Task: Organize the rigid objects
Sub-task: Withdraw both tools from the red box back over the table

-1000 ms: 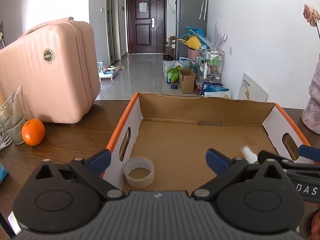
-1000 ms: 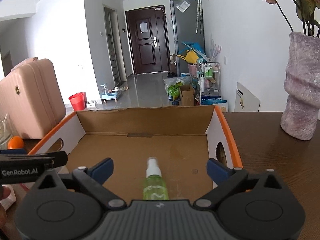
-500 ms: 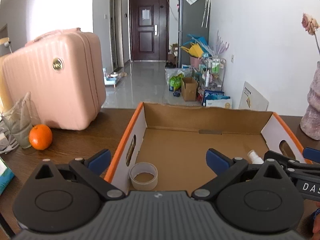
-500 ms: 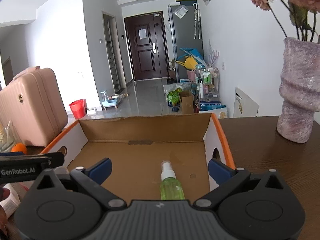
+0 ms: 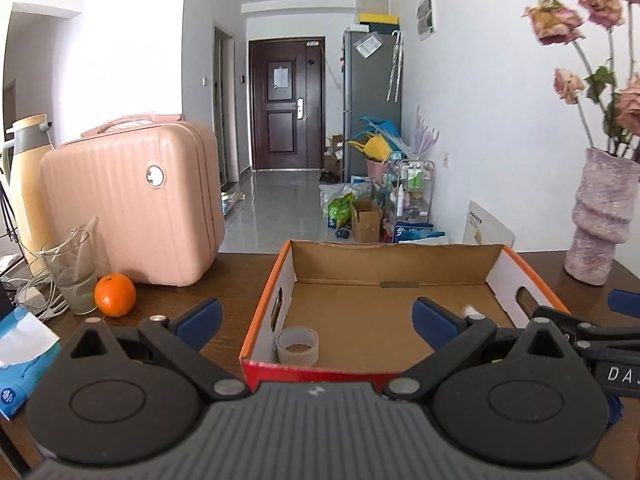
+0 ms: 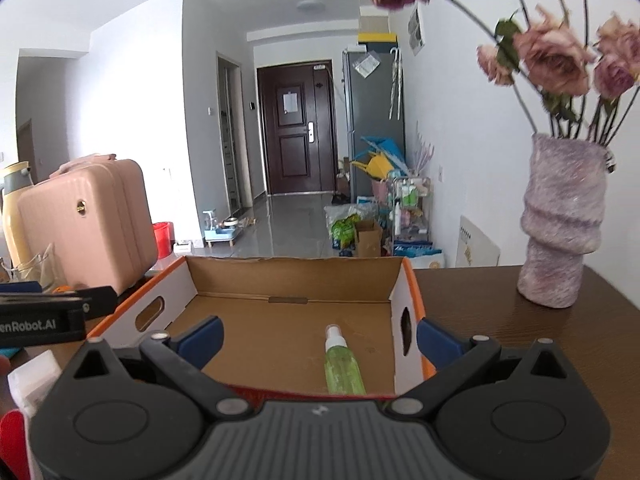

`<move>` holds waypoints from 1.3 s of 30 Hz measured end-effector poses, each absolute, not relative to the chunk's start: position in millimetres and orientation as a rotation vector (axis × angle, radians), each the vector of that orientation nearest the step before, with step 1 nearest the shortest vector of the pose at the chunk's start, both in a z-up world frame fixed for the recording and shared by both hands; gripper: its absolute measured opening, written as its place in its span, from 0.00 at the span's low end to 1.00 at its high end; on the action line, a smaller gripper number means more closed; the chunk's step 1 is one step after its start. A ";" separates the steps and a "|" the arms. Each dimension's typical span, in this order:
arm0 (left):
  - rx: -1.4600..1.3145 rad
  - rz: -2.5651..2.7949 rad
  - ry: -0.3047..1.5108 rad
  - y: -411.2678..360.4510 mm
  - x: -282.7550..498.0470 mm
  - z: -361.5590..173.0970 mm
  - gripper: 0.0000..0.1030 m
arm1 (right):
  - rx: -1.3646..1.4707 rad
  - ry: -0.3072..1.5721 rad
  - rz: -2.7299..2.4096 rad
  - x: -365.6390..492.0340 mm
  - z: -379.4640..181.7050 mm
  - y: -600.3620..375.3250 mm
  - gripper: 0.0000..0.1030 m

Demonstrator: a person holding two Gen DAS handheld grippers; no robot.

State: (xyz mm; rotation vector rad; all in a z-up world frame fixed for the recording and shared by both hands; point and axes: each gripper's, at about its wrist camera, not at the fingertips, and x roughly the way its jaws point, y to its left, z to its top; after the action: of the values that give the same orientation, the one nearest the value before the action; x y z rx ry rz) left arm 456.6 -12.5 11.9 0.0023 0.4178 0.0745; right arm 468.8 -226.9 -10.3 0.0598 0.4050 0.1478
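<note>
The left gripper (image 5: 316, 316) is held spread wide and empty just short of the cardboard box (image 5: 392, 258), and the right gripper (image 6: 318, 336) is likewise held apart with nothing between its blue pads. Inside the box, a clear tape roll (image 5: 298, 346) is seen standing in the near left corner, touching the side wall. A green spray bottle (image 6: 340, 364) is laid flat on the box floor toward the right wall, nozzle pointed at the far wall. Left of the box, an orange (image 5: 115, 295) is set beside a pink suitcase (image 5: 132, 200); to the right, a vase (image 6: 560, 220) is placed well apart.
</note>
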 end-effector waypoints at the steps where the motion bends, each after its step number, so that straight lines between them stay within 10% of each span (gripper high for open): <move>1: 0.005 0.073 0.413 -12.6 450.8 11.9 1.00 | 0.053 0.395 0.133 462.5 -9.4 -225.8 1.00; 39: 0.020 -0.001 0.399 9.5 253.5 10.4 1.00 | 0.001 0.403 0.159 258.4 -23.2 -215.9 1.00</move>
State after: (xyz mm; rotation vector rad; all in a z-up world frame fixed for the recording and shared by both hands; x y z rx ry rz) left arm 253.5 9.5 10.4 0.0204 0.3992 -0.0010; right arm 258.4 -215.9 -23.2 0.0007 0.4030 0.1587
